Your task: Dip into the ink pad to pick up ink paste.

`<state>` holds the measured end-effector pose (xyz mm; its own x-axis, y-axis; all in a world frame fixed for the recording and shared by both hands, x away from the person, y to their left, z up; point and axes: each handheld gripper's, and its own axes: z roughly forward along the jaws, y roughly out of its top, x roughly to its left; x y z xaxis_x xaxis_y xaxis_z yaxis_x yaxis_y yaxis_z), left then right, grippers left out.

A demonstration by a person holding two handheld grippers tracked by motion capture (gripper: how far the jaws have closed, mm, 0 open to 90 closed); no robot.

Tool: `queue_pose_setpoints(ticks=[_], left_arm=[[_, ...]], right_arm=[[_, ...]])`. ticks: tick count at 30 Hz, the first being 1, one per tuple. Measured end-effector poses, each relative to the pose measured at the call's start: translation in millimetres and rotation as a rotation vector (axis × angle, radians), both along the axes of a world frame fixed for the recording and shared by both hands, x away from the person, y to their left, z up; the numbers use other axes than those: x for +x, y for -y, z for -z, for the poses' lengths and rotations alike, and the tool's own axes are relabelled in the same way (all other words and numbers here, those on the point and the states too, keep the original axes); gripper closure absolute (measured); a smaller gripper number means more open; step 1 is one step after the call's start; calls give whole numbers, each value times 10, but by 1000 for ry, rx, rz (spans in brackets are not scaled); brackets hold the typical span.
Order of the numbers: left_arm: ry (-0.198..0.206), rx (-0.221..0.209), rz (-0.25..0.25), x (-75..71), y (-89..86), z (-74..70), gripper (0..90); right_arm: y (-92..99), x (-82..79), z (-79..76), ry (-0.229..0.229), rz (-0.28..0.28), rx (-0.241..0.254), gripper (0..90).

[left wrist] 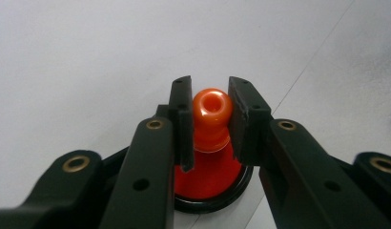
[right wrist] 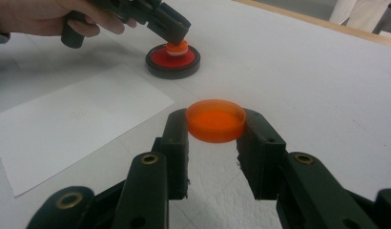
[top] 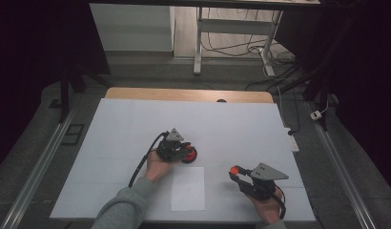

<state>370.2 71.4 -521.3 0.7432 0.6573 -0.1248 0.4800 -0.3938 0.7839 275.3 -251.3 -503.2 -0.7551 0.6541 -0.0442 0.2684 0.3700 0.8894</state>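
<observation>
Holding both pieces, nothing joined yet

Looking at roughly the halfway mark, going by the current layout. Got the left gripper point(left wrist: 211, 107) clamped snug on an orange knob point(left wrist: 211, 101), pads pressing both sides of the ball-shaped top, barely open beyond the width of it. Sitting under that knob: a red cone point(left wrist: 208, 176) inside a black ring base point(right wrist: 173, 67), resting flat on the white table point(top: 231, 124) near the middle, just past the far corner of a loose sheet of paper point(top: 188, 188). No telling between pushing that knob on and pulling it off, honestly.

Over on the other side, got the right gripper point(right wrist: 216, 126) squeezed onto a shallow orange lid point(right wrist: 216, 119), pinching the rim from both sides. Held up off the tabletop, off to the right of the paper and well apart from the base.

Done so far, judging by this: both pieces gripped firmly, base parked in a handy spot.

Left to do, probably: carrying the lid across to the base, lining it up over the knob, setting it down, then letting go with both.

Guessing the fiddly bit will be clearing the left fingers out first, with no room for a lid while wrapped round that knob. Also worth watching for a tilted lid on the way over.
</observation>
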Motion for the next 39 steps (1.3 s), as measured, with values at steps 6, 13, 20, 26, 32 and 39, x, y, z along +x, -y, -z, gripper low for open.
queue_pose_setpoints(ticks=[6, 13, 20, 26, 32, 39], left_arm=[[5, 14, 0, -14, -9, 14, 726], [16, 46, -6, -20, -33, 31, 727], [35, 37, -14, -50, -36, 65, 730], [46, 36, -28, -72, -26, 80, 731], [49, 47, -31, -78, -11, 74, 732], [52, 58, -37, -84, 2, 69, 733]], right_arm=[[2, -1, 0, 0, 1, 0, 644], [-8, 0, 6, 0, -1, 2, 644], [-8, 1, 6, -3, -3, -3, 644], [-22, -5, 8, -2, -2, -4, 644], [-32, -2, 15, 1, -2, -4, 644], [-23, -2, 7, 3, -2, -4, 644]])
